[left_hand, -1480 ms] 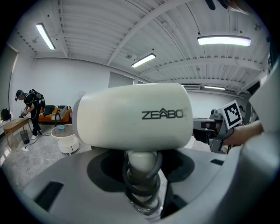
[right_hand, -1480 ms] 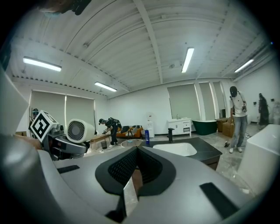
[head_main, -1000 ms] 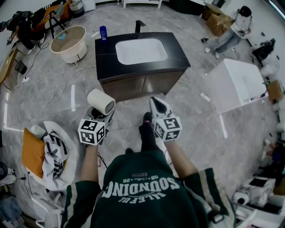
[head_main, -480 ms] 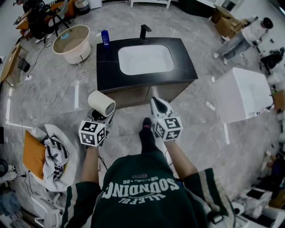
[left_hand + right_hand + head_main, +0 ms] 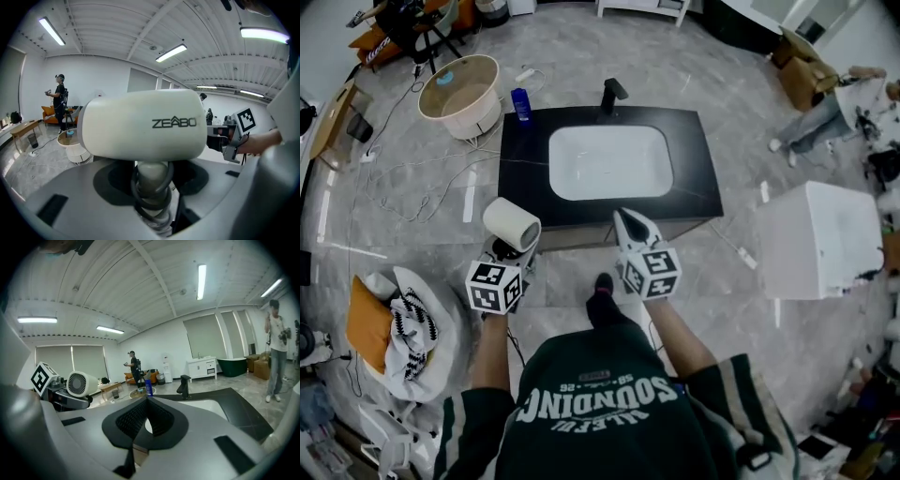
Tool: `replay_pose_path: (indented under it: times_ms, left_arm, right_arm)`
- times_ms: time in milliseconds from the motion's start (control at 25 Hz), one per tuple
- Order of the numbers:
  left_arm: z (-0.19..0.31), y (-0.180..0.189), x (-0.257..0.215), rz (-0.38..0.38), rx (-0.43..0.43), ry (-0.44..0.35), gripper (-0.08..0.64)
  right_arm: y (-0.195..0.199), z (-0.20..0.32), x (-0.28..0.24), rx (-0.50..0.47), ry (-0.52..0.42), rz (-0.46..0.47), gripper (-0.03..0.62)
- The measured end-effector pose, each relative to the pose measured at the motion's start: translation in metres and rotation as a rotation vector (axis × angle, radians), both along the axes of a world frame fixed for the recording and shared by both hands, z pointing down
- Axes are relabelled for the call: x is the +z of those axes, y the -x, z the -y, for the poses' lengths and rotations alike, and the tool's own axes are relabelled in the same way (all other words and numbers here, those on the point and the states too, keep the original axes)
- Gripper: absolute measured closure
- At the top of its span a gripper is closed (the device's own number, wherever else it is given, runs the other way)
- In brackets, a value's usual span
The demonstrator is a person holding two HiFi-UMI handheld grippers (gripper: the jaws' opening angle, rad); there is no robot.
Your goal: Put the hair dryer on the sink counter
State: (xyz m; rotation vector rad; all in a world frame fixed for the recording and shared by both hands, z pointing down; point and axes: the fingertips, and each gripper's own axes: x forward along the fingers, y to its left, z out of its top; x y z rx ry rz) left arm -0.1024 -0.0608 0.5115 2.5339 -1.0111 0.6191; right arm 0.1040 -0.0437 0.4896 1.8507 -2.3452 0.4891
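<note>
The sink counter (image 5: 525,178) lies just ahead, nothing set on it yet, so the placing is all left. The hair dryer (image 5: 512,225) hangs short of it, handle clamped in my left gripper (image 5: 508,253), barrel level and crosswise, grille facing my right gripper (image 5: 630,220), which is pinched closed on nothing.

The left gripper (image 5: 511,251) clamps the hair dryer's (image 5: 512,223) handle (right gripper (image 5: 630,223) fingers pressed together), both held forward.
</note>
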Motion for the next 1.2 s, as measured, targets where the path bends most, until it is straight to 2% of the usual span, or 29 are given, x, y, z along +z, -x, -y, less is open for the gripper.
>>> replay_pose_path:
  times_ms: [400,640,1200]
  left_arm:
    - [0.071,-0.038,-0.005,-0.006,-0.151,0.012,0.345]
    - [0.093,-0.043,0.005,0.035,-0.177,0.021,0.345]
    - [0.167,-0.041,0.008,0.002,-0.201,0.002,0.345]
  right_arm:
    - [-0.038,0.096,-0.008,-0.152,-0.001,-0.014,0.592]
    - [-0.045,0.124,0.001,-0.188,0.003,-0.009,0.592]
    - [-0.033,0.185,0.005,-0.226,0.011,-0.036,0.592]
